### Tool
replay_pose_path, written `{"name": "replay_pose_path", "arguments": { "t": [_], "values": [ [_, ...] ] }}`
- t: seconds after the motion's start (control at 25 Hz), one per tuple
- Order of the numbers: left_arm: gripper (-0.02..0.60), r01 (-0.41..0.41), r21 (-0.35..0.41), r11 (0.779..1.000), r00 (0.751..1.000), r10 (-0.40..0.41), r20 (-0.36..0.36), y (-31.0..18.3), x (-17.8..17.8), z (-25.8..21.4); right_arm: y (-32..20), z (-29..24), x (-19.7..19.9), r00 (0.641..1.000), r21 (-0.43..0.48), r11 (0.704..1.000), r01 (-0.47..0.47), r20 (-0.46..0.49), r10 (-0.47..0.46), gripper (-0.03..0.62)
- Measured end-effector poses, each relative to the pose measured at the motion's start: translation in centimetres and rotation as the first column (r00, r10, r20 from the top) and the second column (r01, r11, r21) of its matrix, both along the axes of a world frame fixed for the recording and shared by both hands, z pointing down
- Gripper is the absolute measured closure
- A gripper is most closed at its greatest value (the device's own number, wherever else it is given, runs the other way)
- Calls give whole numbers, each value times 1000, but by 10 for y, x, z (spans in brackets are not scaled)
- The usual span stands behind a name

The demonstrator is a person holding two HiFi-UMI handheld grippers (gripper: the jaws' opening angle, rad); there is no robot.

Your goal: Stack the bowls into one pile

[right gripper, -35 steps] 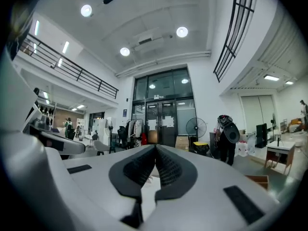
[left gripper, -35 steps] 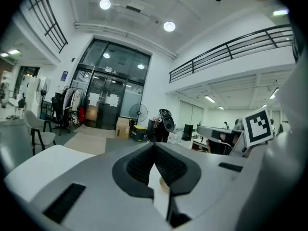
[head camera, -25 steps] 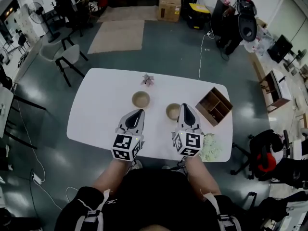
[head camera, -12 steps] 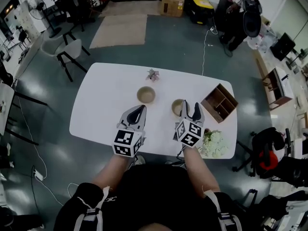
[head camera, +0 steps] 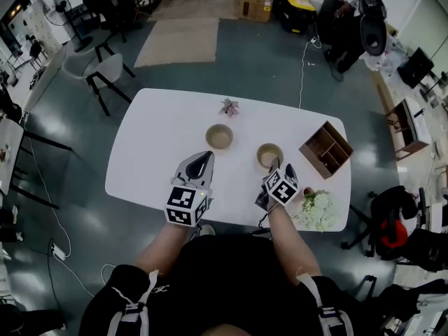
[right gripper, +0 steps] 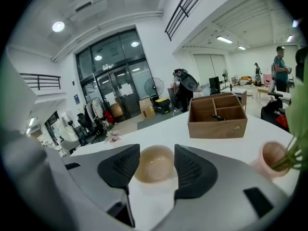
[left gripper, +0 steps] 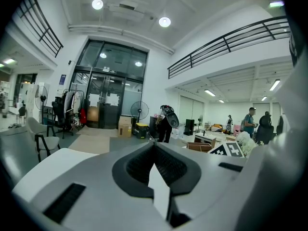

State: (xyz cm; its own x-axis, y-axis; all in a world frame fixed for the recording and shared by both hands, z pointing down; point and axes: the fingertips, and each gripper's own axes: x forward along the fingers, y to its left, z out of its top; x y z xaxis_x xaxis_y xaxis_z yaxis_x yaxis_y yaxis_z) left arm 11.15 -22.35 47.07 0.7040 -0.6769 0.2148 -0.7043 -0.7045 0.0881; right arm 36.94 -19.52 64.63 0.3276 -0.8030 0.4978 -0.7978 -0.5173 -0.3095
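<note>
Two tan bowls stand apart on the white table (head camera: 154,145): the left bowl (head camera: 219,137) and the right bowl (head camera: 269,155). My right gripper (head camera: 275,166) is low at the near side of the right bowl. In the right gripper view that bowl (right gripper: 154,165) shows in the gap just past the fingertips; the jaws stand wide, are closing slightly, and the pads (right gripper: 192,170) do not touch it. My left gripper (head camera: 202,159) hovers near the left bowl's near side, shut with nothing in it; its fingertips (left gripper: 155,146) meet.
A wooden divided box (head camera: 326,149) sits at the table's right end, also seen as the wooden box (right gripper: 217,116). A pink pot (right gripper: 274,159) with white flowers (head camera: 318,210) stands by my right hand. A small pink flower (head camera: 228,107) lies at the far edge.
My right gripper has sunk toward the table behind the right bowl, and its jaws went from shut to wide. The left gripper crept slightly forward and stayed shut.
</note>
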Motion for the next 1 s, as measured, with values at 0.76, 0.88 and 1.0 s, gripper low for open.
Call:
{"name": "replay_pose_path", "arguments": {
  "t": [0.76, 0.88, 1.0],
  "values": [
    [568, 4, 0, 1000, 1000, -4, 20, -20, -24, 3, -6, 103, 2, 859, -172, 966, -192, 446, 250, 479],
    [568, 8, -3, 1000, 1000, -8, 18, -22, -26, 4, -10, 106, 3, 845, -189, 961, -204, 462, 270, 537],
    [568, 12, 0, 1000, 1000, -12, 14, -25, -29, 3, -12, 102, 5, 837, -187, 958, -218, 468, 282, 559]
  ]
}}
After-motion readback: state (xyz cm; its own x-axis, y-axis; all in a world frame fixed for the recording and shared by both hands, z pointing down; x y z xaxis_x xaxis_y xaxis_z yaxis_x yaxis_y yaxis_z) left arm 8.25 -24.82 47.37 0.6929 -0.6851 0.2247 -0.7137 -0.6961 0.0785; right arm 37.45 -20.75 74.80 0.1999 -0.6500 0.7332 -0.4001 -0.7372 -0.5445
